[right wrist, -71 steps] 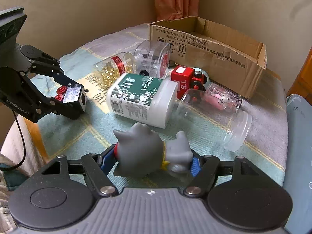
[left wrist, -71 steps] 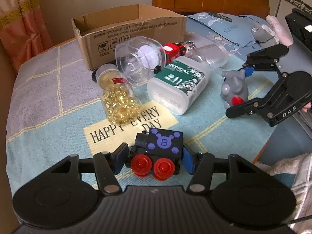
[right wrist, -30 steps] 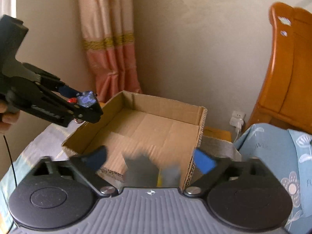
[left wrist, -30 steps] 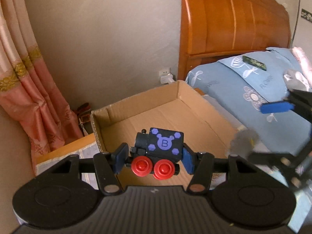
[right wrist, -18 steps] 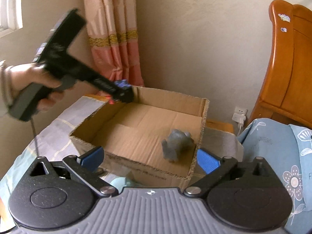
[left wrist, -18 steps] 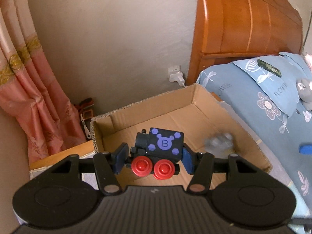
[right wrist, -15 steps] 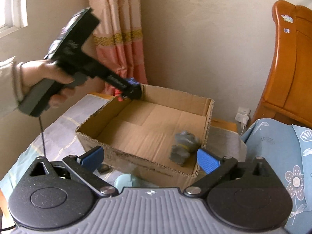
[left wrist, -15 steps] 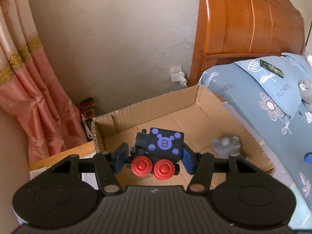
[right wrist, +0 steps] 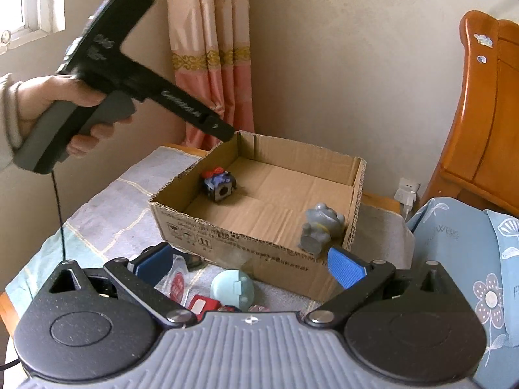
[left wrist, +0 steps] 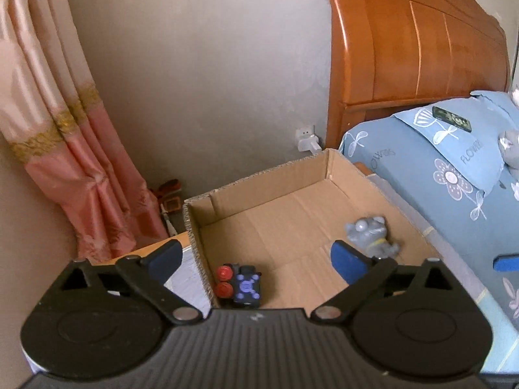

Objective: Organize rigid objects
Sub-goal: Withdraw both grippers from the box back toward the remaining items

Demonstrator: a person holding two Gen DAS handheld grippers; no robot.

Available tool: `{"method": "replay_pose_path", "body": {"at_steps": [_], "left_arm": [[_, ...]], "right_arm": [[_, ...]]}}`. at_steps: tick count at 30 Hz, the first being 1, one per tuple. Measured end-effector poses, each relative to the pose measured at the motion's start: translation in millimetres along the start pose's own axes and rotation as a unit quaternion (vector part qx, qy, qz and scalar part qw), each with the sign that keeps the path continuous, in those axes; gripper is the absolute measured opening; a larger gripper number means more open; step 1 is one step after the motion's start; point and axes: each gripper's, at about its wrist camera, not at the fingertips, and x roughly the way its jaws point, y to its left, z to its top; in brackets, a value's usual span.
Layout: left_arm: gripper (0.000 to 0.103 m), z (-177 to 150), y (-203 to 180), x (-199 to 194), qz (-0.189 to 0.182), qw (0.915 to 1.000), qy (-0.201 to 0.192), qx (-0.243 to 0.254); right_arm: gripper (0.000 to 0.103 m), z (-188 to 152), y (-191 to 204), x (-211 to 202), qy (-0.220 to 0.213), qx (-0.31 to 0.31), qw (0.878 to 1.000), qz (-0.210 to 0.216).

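A: Left tongs (left wrist: pixel 256 257)?
B: Jaws just sprang wide, nothing between them. Black toy train (left wrist: pixel 241 285) lies on the floor of the cardboard box (left wrist: pixel 259 178), near-left corner.
A: Right tongs (right wrist: pixel 248 265)?
B: Spread wide, empty, above the tabletop (right wrist: pixel 107 214) clutter. Grey animal figurine (right wrist: pixel 319 228) sits in the box's right corner.

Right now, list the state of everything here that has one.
left tongs: open, just opened, nothing between them
right tongs: open, empty
cardboard box: open-topped, holding two toys
toy train: released, lying inside the box
grey figure: in the box by its corner
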Motion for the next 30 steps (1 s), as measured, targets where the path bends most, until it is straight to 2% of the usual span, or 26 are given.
{"method": "replay_pose_path", "body": {"at_steps": [6,12,17,21,26,30], "left_arm": [[0.102,-22.7,-9.7,-35.2,0.012,0.9997,-0.020,0.008],[0.102,-72.0,-27.0,-55.9,0.042,0.9981,-0.043,0.018],[0.102,-121.2,-35.1,-63.7,0.030,0.9986,-0.036,-0.022],[0.102,-156.7,-39.3,-67.3,0.037,0.9973,-0.038,-0.050],[0.102,-186.3,-51.2,-66.4,0.058,0.9955,-0.039,-0.065],[0.102,-201.9,-55.9,-59.6,0.049,0.9959,-0.021,-0.072]], "right_arm": [[0.103,-10.5,7.0,-17.3,-0.007,0.014,1.000,-0.007],[0.103,-32.0,1.5,-26.5,-0.021,0.103,0.994,-0.041],[0.103,-58.2,3.8,-23.0,-0.007,0.135,0.989,-0.065],[0.103,-77.5,5.7,-19.5,-0.002,0.159,0.985,-0.067],[0.103,-94.6,7.9,-6.3,0.020,0.172,0.983,-0.068],[0.103,-101.2,7.1,-1.3,0.030,0.168,0.982,-0.081]]}}
